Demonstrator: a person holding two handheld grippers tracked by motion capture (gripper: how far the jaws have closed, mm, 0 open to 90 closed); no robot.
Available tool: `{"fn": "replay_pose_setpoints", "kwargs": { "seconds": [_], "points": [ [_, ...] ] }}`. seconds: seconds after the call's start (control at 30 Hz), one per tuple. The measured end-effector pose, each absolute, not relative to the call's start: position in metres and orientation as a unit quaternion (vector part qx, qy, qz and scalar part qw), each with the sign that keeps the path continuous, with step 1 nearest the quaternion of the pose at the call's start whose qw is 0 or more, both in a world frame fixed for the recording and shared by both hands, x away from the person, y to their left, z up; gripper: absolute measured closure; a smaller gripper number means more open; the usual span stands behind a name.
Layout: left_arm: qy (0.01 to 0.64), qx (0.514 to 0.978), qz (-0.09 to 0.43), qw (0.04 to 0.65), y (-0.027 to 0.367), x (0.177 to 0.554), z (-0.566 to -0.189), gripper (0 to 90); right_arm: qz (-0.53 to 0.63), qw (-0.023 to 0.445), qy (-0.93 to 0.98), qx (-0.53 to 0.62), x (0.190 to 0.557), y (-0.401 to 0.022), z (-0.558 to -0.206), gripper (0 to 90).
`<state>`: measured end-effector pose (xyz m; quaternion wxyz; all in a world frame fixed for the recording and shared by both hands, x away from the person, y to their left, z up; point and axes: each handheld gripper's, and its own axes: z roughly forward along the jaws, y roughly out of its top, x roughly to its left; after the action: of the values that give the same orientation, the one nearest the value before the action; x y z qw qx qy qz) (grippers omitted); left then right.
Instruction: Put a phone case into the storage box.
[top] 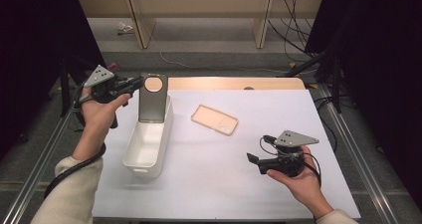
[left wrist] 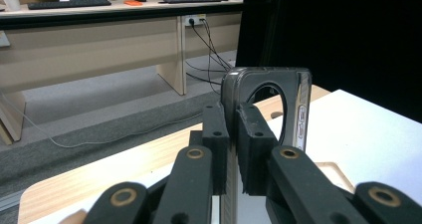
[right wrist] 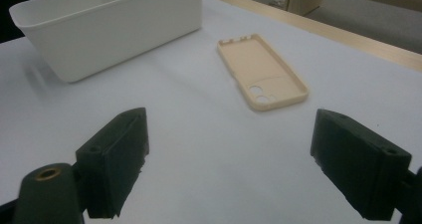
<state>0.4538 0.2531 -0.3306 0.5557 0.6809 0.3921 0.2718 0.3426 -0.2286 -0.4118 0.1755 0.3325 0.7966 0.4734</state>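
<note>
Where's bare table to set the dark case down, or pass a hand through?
Free: the white tabletop between the white plastic bin and the right tool, plus the far right corner beyond the beige phone case. Crowded: the left tool, holding the dark grey phone case upright over the bin.

The high view looks forward and down on the white table (top: 224, 154) from above the person's side. The left gripper view sits very near its clamped jaws and faces level, toward desks on the far side. The right gripper view looks low across the table. It shares the white bin (right wrist: 107, 27) (top: 149, 144) and the beige phone case (right wrist: 261, 72) (top: 215, 119) with the high view.
</note>
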Motion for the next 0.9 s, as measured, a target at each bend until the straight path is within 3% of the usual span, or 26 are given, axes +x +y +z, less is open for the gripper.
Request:
{"fn": "replay_pose_setpoints", "kwargs": {
  "seconds": [0.9],
  "points": [
    [0.405, 0.682, 0.266, 0.548, 0.258, 0.475, -0.344, 83.4, 0.475, 0.173, 0.796, 0.333, 0.343, -0.229, -0.412, 16.3]
  ]
}}
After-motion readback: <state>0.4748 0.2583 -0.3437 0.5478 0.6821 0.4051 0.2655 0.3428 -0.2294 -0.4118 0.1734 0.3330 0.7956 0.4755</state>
